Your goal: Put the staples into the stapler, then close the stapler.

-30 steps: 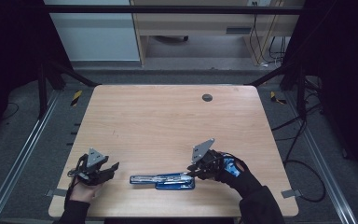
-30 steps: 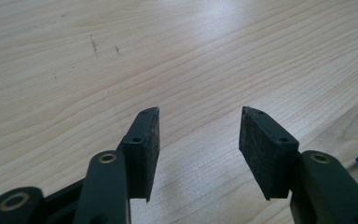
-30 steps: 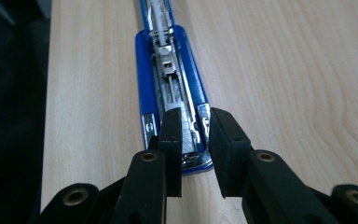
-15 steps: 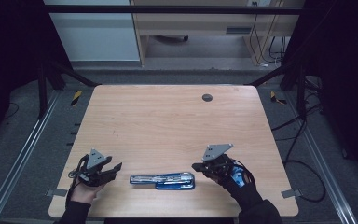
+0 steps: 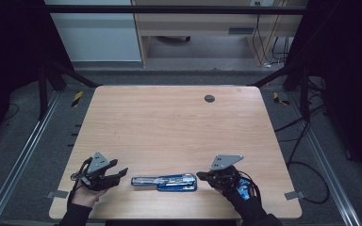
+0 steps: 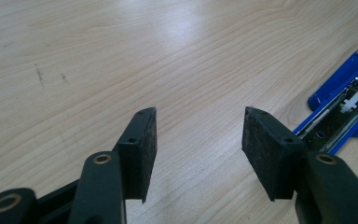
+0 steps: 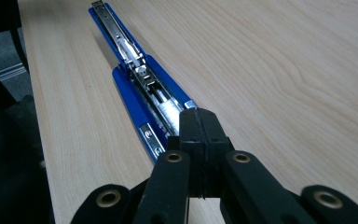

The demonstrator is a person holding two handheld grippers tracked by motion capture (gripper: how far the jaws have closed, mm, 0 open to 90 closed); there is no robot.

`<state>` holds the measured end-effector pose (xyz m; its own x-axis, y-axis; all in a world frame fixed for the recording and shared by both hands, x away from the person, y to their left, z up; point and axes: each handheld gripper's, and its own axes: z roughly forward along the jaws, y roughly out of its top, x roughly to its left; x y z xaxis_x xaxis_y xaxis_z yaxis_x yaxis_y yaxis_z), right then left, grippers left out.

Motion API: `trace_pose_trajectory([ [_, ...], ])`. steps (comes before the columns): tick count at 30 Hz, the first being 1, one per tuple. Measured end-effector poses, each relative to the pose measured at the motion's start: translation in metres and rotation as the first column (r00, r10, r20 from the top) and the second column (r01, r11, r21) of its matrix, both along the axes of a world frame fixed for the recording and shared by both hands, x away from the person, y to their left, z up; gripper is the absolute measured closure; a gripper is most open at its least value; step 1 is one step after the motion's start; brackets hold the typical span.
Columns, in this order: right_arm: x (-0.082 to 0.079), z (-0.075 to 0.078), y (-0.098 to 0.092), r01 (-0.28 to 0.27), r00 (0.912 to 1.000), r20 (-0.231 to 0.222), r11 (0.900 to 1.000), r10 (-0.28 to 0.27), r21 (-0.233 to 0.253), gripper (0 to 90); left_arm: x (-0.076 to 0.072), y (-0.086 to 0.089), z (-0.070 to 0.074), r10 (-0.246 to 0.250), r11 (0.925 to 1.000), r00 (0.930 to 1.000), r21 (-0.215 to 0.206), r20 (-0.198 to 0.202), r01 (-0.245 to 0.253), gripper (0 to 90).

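My right tongs (image 5: 201, 175), pressed together empty, have dropped beside the opened blue stapler (image 5: 165, 181) at lower centre; my left tongs (image 5: 121, 172) wait spread. It looks released.

No legible text or labels

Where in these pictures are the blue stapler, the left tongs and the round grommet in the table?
blue stapler (image 5: 165, 181): high view, middle of its opened body.
left tongs (image 6: 198, 135): left gripper view, midway between the open tips.
round grommet (image 5: 209, 98): high view, centre of the dark disc in the tabletop.
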<state>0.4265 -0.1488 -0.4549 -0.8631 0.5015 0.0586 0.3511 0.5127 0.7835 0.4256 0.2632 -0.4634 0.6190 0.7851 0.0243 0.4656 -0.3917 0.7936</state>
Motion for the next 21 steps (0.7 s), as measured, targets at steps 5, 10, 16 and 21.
trace_pose_trajectory([
  [5, -0.005, -0.004, 0.003, 0.008, 1.0000, -0.001, 1.000, -0.008, 0.008, 90.0, -0.002, -0.002, 0.002, -0.054, 0.9985, 0.9985, 0.003, -0.002, 0.054, 41.9],
  [10, -0.009, -0.012, 0.010, -0.003, 0.9998, -0.017, 1.000, 0.003, -0.006, 90.0, -0.002, -0.004, 0.001, -0.090, 0.9958, 0.9957, 0.011, -0.019, 0.090, 39.4],
  [16, -0.011, -0.016, 0.015, -0.005, 0.9996, -0.030, 1.000, 0.004, -0.017, 90.0, -0.004, -0.006, 0.001, -0.125, 0.9920, 0.9917, 0.014, -0.029, 0.126, 37.3],
  [21, -0.012, -0.018, 0.018, -0.004, 0.9994, -0.035, 1.000, 0.004, -0.021, 90.0, -0.008, -0.007, 0.002, -0.131, 0.9912, 0.9908, 0.016, -0.033, 0.132, 37.6],
])
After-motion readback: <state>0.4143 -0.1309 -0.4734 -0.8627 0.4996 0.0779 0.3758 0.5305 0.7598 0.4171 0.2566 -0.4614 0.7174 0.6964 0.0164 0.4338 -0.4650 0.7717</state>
